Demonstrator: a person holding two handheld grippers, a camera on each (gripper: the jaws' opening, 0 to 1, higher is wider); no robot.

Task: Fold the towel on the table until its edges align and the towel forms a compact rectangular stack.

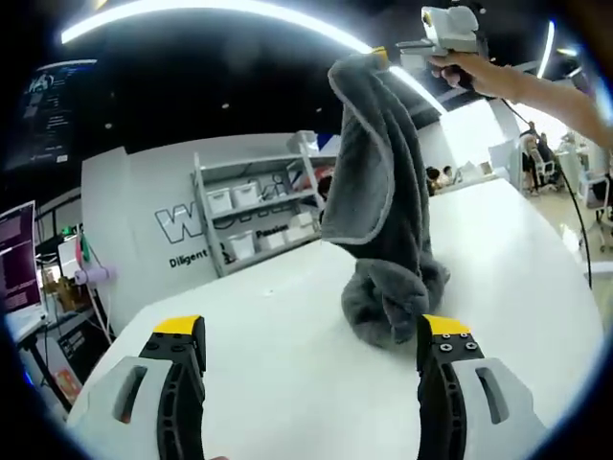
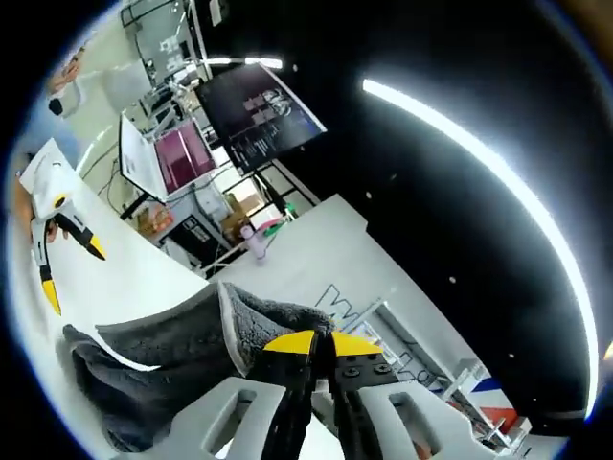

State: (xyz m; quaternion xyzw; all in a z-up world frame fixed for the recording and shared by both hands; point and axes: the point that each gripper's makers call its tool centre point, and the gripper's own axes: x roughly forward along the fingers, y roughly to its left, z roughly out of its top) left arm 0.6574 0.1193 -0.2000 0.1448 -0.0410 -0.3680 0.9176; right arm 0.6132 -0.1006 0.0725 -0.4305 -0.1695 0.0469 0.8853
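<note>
Hanging from the right tool (image 1: pixel 383 56), the grey towel (image 1: pixel 381 201) drapes down in a long column, its lower end bunched in a heap on the white table (image 1: pixel 287 355). In the left gripper view that tool is held high by a person's hand (image 1: pixel 466 72), and its yellow tips pinch the towel's top corner. In the right gripper view the right tool (image 2: pixel 321 347) has its jaws pressed together on a light-hemmed edge of the towel (image 2: pixel 182 359), which falls away to the lower left. The left tool (image 1: pixel 311 340) hovers low over the table, its jaws wide apart and holding nothing, just in front of the towel's heap. It appears again at the left edge of the right gripper view (image 2: pixel 67 254), jaws spread. Behind the table stands a grey shelf (image 1: pixel 251 206) with white bins.
</note>
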